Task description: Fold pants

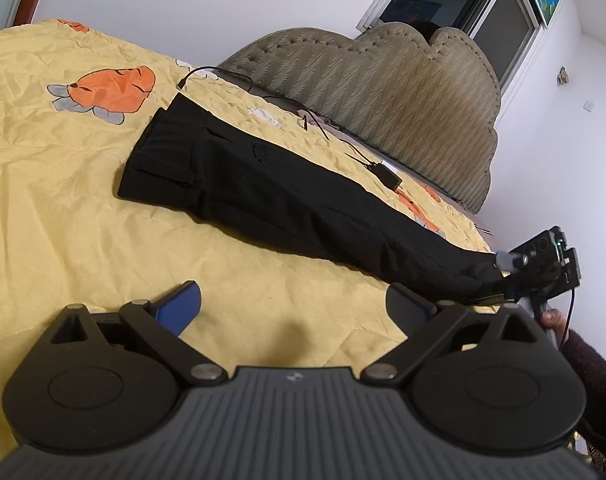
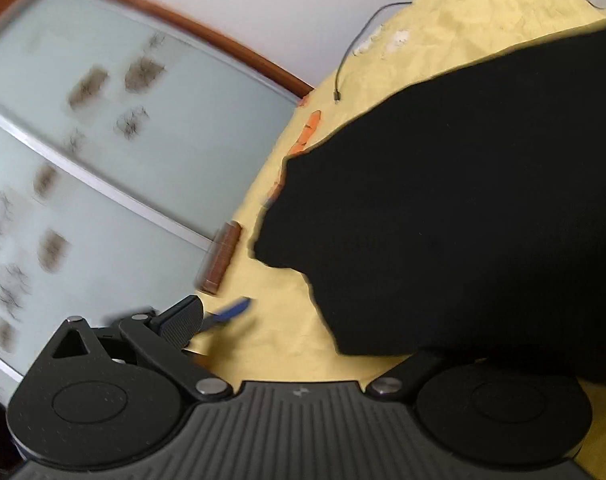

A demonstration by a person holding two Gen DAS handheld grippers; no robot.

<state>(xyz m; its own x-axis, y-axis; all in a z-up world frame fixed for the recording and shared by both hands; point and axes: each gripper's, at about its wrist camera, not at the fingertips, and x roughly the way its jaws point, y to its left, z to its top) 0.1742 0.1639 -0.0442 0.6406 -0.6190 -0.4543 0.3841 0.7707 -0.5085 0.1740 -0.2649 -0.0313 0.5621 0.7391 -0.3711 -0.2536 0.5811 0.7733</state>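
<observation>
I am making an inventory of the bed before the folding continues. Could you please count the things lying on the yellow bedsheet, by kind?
Black pants: 1
Black charger block: 1
Loose cable with a free plug end: 1; more cable lies near the headboard, but the strands cannot be separated
Total: 3

All rest on the bedsheet.

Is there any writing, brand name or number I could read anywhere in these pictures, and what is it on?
No readable words or numbers in either view.
Small pale emblem on the ribbed grey gripper body: a logo mark, no letters legible.
Black pants, yellow carrot-print bedsheet, black charger block: no text visible.
</observation>
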